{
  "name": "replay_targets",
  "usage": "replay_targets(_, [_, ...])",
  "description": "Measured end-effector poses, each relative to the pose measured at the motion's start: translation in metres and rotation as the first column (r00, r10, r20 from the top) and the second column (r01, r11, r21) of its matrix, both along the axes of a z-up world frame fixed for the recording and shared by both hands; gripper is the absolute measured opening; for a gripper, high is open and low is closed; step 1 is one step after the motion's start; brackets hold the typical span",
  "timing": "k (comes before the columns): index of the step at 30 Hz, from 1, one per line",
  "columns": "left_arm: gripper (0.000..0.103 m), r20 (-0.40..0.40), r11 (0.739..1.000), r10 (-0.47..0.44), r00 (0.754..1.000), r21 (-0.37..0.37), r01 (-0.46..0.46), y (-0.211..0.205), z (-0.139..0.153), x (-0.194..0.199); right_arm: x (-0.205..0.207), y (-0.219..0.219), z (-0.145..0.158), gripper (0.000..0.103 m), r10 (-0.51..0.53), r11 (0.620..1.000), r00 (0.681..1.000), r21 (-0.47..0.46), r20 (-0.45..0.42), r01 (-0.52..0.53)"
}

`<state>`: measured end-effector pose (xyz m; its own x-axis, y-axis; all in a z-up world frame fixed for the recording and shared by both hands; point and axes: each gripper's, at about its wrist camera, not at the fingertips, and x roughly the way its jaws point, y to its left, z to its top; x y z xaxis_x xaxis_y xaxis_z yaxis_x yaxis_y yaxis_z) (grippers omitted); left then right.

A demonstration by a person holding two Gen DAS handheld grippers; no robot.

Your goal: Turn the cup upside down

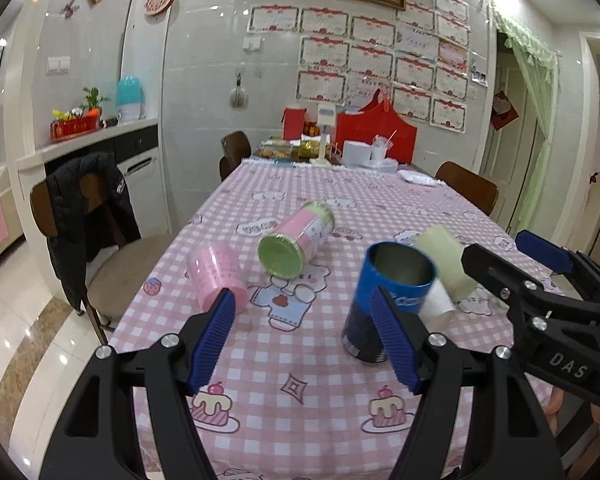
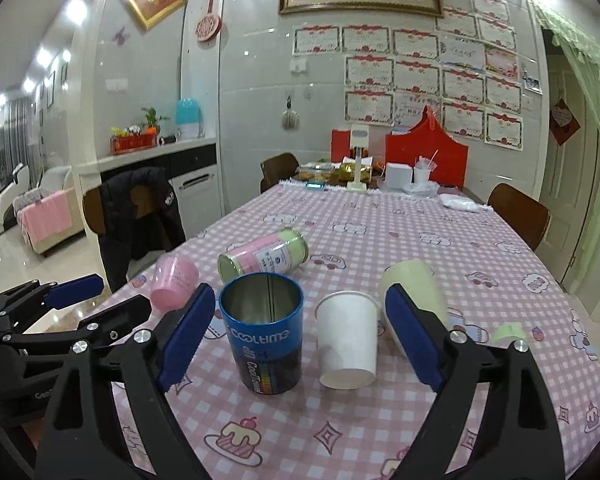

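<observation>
Both grippers, left gripper (image 1: pixel 304 336) and right gripper (image 2: pixel 300 332), are hovering level near the worktop's (image 2: pixel 440 240) near edge, fingers spread wide, gripping nothing. One white paper cup (image 2: pixel 348 340) is standing upright beside one blue tin (image 2: pixel 262 332).

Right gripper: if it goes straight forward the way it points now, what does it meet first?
Probably the white paper cup, standing mouth up between the open fingers of the right gripper. The blue tin stands just left of it, near the left finger; depth is unclear.

The blue tin (image 2: pixel 262 334) reads "COOLTIME" (upside down); the right claw (image 1: pixel 518 252) body bears "DAS".
</observation>
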<state>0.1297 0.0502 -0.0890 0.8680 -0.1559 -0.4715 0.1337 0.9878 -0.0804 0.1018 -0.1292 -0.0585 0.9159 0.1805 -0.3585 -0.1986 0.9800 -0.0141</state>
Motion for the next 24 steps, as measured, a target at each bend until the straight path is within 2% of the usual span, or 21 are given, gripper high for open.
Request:
replay_targets(4, [0.07, 0.042, 1.0, -0.019, 0.999, 0.006, 0.019, -0.009, 0.014, -0.018, -0.022, -0.012, 0.013, 0.093, -0.018, 1.0, 0.999, 0.012, 0.052, 0.018])
replay_targets(8, [0.079, 0.101, 0.999, -0.015, 0.995, 0.031, 0.012, -0.02, 0.031, -0.04, -0.041, -0.024, 0.022, 0.095, -0.035, 0.999, 0.995, 0.025, 0.089, 0.033])
replay_targets(16, [0.081, 0.21, 0.998, -0.015, 0.978, 0.067, 0.001, -0.037, 0.057, -0.081, -0.075, -0.034, 0.037, 0.095, -0.07, 0.997, 0.983, -0.006, 0.169, 0.072])
replay_targets(24, [0.081, 0.276, 0.997, -0.025, 0.961, 0.075, 0.005, -0.047, 0.072, -0.105, -0.095, -0.041, 0.041, 0.095, -0.086, 0.996, 0.973, -0.004, 0.212, 0.089])
